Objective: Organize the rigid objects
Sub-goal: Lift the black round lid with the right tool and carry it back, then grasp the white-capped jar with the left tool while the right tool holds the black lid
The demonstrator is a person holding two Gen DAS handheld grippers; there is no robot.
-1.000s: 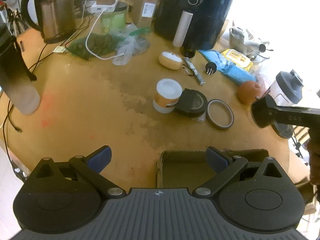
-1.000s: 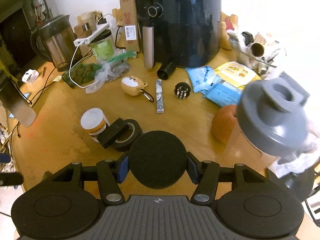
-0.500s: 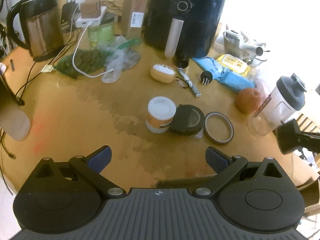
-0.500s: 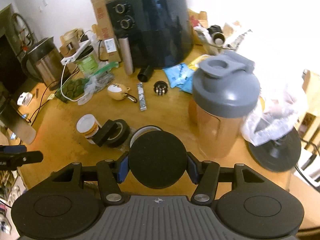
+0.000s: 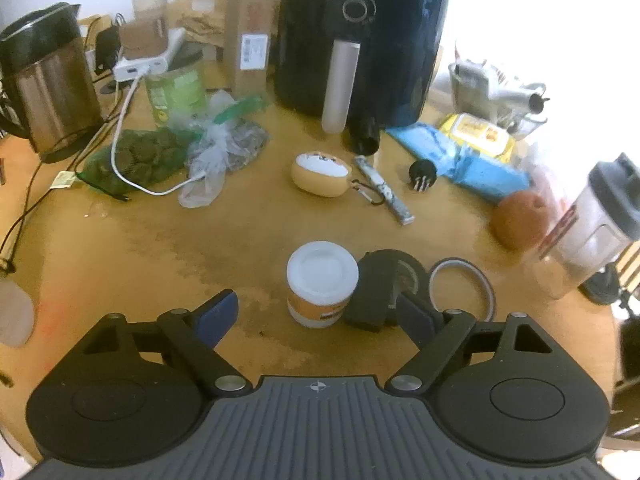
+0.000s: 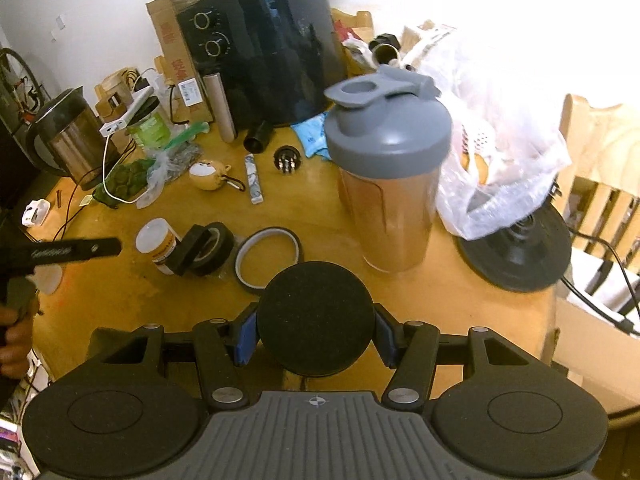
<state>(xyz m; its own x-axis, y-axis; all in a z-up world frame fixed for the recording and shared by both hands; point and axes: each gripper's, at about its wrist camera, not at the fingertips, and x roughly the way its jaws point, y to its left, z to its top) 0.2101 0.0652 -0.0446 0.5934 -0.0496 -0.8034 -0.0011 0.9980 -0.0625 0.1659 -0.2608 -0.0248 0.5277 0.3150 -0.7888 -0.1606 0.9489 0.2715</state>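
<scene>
right wrist: round matte-black disc [image 6: 316, 318]

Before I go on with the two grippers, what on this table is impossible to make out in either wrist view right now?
- Black disc in the right gripper: only its flat face shows; thickness hidden.
- White jar label: left wrist view, too blurred to read.
- Plastic bag contents: right wrist view, glare and film hide them.
- Left gripper, jaws closing: the far pad overlaps the black tape roll; contact unclear.

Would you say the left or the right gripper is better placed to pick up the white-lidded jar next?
Left gripper: free, fingers closing, with the white-lidded jar just ahead. The right gripper already grips a black round disc.
</scene>
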